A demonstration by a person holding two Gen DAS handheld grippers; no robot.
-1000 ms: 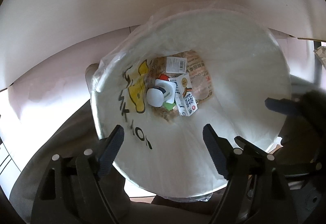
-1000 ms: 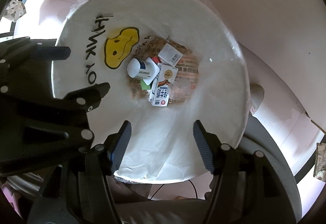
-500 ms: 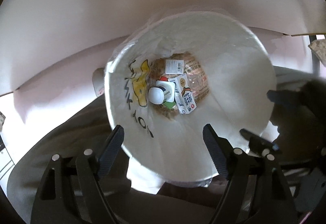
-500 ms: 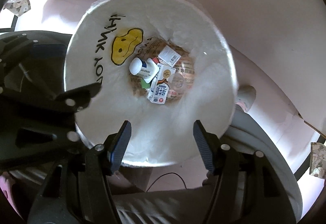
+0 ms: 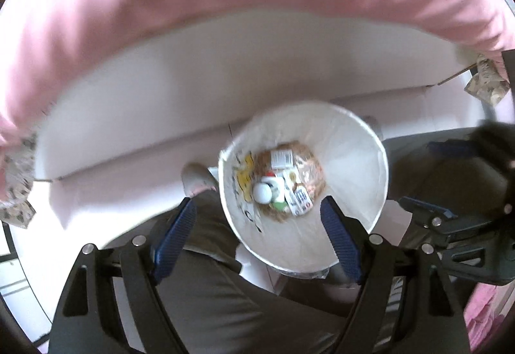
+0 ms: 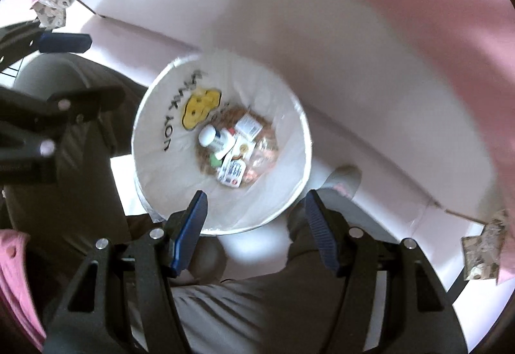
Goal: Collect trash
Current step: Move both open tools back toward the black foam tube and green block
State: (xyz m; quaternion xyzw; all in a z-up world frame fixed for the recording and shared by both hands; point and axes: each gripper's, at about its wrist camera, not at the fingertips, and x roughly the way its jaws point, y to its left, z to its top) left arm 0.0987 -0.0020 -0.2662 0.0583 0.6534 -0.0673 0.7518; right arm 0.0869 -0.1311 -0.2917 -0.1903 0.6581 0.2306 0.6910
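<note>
Both tools, left (image 5: 257,218) and right (image 6: 252,218), hang above the bin (image 6: 299,128), fingers apart and holding nothing. A bottle (image 6: 215,138), cartons (image 6: 233,169) and wrappers (image 6: 248,125) lie at its bottom.

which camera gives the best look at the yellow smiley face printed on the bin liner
The right wrist view. There the smiley face faces the camera nearly whole, with black lettering beside it. In the left wrist view it is squeezed edge-on against the liner wall and blurred.
</note>
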